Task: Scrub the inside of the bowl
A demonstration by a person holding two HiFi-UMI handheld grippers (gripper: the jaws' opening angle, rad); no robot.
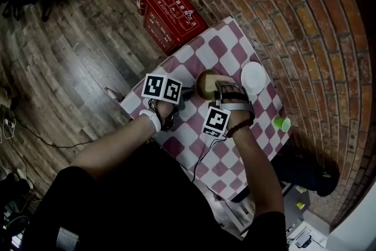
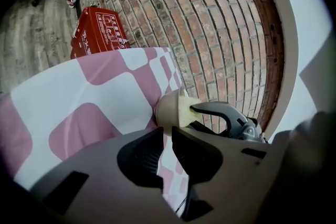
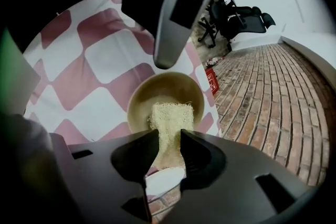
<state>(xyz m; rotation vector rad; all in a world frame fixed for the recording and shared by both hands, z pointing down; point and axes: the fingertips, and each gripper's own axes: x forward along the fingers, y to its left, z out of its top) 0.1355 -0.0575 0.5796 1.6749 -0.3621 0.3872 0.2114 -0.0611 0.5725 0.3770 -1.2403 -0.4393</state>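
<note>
Two claws: both hand-held, each clamped on sth.
L claw (image 2: pixel 168 134): jaws pressed near-together on the bowl's rim, on the side away from the R claw. Only a thin slit shows btwn them.
R claw (image 3: pixel 167 136): pinching a scrub pad, which sticks out past the tips.
Bowl (image 3: pixel 163 89): round, tan, matte, thin-walled, wood-like look. Sits on the counter, mid-cloth, btwn the two claws.
Bowl facing: mouth up. It's round, so no long axis.
Pad (image 3: pixel 170 115): pale yellow, coarse fibrous weave, approx rectangular. Long axis runs along the R claw's jaws. Free end is down inside the bowl, seemingly against the inner surface.
Counter (image 1: pixel 202 53): covered w/ soft cloth, pink/white check w/ rounded squares.
Dish (image 1: pixel 254 78): white, round, smooth. Just beside the bowl, on the brick-wall side.
Cup (image 1: pixel 282 123): small, green. Near the counter's edge, well apart from the bowl.
Red box (image 1: pixel 172 16): hard-sided case w/ white print. Stands on the floor beyond the counter, by the brick wall (image 1: pixel 282 9).
Floor (image 1: pixel 70 56): grey-brown wood planks.
</note>
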